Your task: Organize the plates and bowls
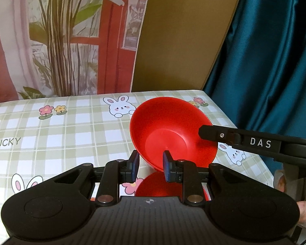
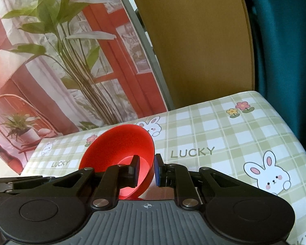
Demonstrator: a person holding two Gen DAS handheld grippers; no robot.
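A red bowl [image 1: 169, 130] is held tilted above the table, its opening toward the camera. My left gripper [image 1: 151, 168] has its fingers on either side of the bowl's near rim. My right gripper [image 2: 146, 170] grips the same bowl [image 2: 120, 145] with one finger inside and one outside the rim; its finger [image 1: 210, 133] shows reaching in from the right in the left wrist view. A second red dish [image 1: 159, 185] lies on the table beneath the bowl, mostly hidden by my left gripper.
The table [image 1: 71, 134] has a green plaid cloth with rabbits and "LUCKY" print. A printed plant backdrop [image 1: 61, 36] and a brown board [image 1: 183, 36] stand behind it. A teal curtain [image 1: 275, 61] hangs past the right edge.
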